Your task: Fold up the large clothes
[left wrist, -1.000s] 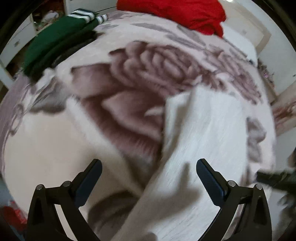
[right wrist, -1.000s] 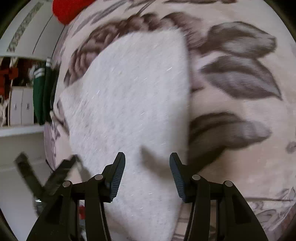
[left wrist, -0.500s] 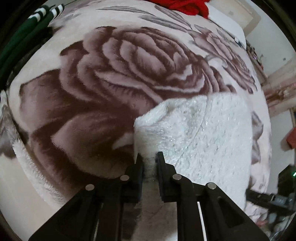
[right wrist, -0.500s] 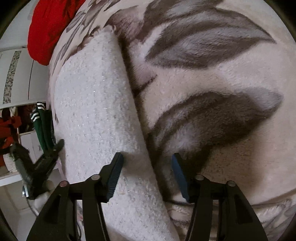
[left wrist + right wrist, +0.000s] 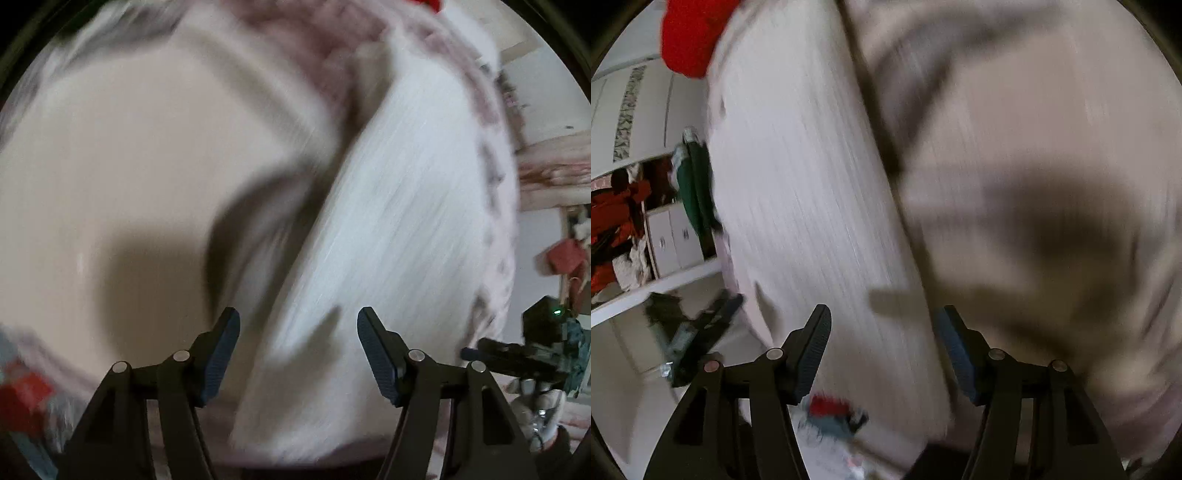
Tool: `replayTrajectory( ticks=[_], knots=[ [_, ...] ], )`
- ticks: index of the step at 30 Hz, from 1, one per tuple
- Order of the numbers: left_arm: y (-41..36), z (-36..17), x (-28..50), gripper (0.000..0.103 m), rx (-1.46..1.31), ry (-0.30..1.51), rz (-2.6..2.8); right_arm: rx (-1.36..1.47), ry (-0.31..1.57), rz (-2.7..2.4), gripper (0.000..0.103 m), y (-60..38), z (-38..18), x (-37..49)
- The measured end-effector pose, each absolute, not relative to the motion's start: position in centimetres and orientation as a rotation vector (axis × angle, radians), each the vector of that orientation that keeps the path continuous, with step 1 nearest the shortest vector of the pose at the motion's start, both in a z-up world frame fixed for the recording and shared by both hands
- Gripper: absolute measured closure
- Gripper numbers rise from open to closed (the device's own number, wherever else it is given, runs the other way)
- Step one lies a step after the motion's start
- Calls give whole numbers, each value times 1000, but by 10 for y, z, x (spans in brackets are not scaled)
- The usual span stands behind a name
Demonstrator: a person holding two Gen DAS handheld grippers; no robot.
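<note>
A white fuzzy garment [image 5: 399,229] lies folded into a long strip on the flowered blanket [image 5: 129,155]; both views are motion-blurred. My left gripper [image 5: 298,354] is open and empty above the strip's near left edge. My right gripper [image 5: 881,350] is open and empty over the same white garment [image 5: 805,192], near its right edge. The right gripper also shows at the right edge of the left wrist view [image 5: 532,350], and the left gripper shows at the lower left of the right wrist view [image 5: 698,336].
A red garment [image 5: 690,33] lies at the far end of the bed. A green garment [image 5: 696,188] hangs at the bed's left side. White cabinets [image 5: 668,240] and cluttered shelves stand beyond it. The blanket [image 5: 1052,147] spreads right of the strip.
The left gripper was shut on the white garment's edge half a second ago and has opened and let it go. Both grippers have pulled back fast; the views are now blurred.
</note>
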State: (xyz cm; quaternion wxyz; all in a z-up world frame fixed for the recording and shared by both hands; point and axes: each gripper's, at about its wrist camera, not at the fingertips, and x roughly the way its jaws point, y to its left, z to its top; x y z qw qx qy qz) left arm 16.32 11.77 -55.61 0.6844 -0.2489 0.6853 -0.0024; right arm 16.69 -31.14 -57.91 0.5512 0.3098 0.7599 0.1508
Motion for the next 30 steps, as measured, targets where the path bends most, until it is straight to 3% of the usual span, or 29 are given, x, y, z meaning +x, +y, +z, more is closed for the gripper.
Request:
replayTrajectory(
  ticks=[2,3,5,6,7,8,11,15,18,20,21,22,23,27,30],
  knots=[
    [113,-564,136,51,-595,1530,15,733,1864,367,40,-301,-591,135],
    [109,-563,124,78,-600,1494,31,733,1891,372,40,-294,-596,121],
    [105,-557,115,80,-602,1441,56,713,1938,379,40,-279,-607,101],
    [104,-553,112,82,-622,1415,61,686,1946,374,46,-274,-609,93],
    [104,-548,110,83,-653,1393,66,636,1929,361,76,-267,-608,86],
    [104,-542,106,83,-680,1376,60,591,1919,343,82,-267,-605,79],
    [102,-546,95,82,-701,1381,50,563,1849,304,92,-266,-588,70],
    [102,-576,85,80,-687,1440,43,538,1852,269,93,-266,-591,63],
    [110,-565,89,75,-718,1422,11,579,1899,279,91,-262,-605,69],
    [120,-556,92,67,-754,1404,-37,655,1916,312,73,-263,-606,73],
    [124,-555,92,54,-755,1402,-50,694,1907,339,65,-269,-604,71],
    [127,-558,93,41,-751,1397,-63,726,1891,369,45,-270,-603,71],
    [131,-565,94,38,-749,1400,-65,735,1884,392,37,-270,-604,69],
    [138,-613,102,36,-851,1449,-73,883,1918,495,37,-256,-642,62],
    [127,-606,113,35,-800,1428,-110,993,1892,541,35,-234,-664,55]
  ],
)
